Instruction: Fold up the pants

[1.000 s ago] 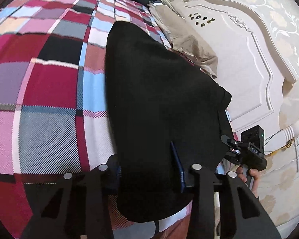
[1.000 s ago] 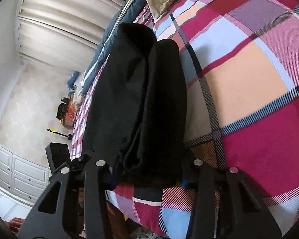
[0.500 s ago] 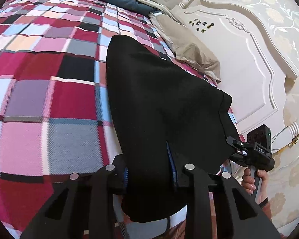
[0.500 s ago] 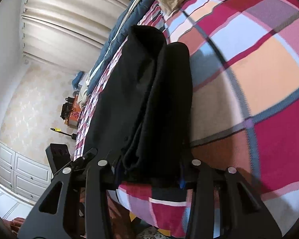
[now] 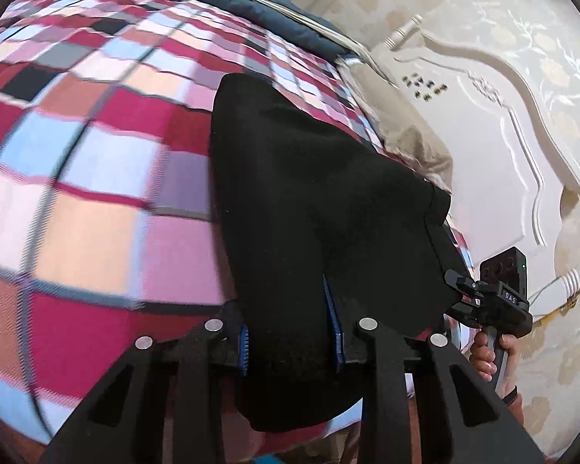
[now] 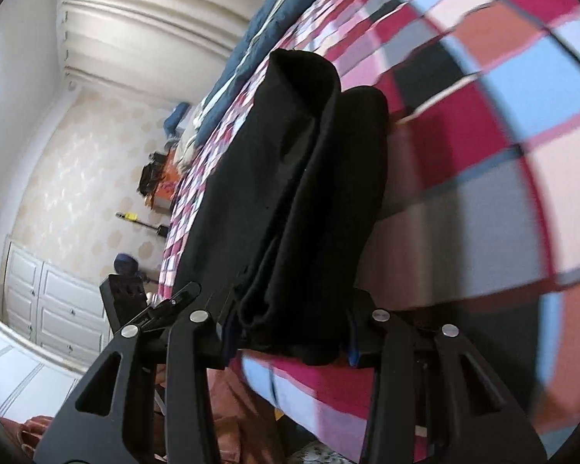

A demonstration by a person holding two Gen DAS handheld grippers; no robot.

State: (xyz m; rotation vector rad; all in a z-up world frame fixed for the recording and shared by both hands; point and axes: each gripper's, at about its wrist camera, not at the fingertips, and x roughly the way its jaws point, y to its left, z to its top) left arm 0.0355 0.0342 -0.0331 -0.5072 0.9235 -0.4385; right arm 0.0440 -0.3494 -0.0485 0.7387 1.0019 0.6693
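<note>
Black pants (image 5: 321, 208) on the plaid bed (image 5: 96, 201), near edge overhanging, far end toward the headboard (image 5: 502, 123). Left tongs (image 5: 290, 338) and right tongs (image 6: 288, 332) both clenched on that near edge. Risk: uneven pull, layers sliding apart, fold skewing.

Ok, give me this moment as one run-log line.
step: folding | left gripper: shut on black pants | right gripper: shut on black pants | surface: plaid bedspread
</note>
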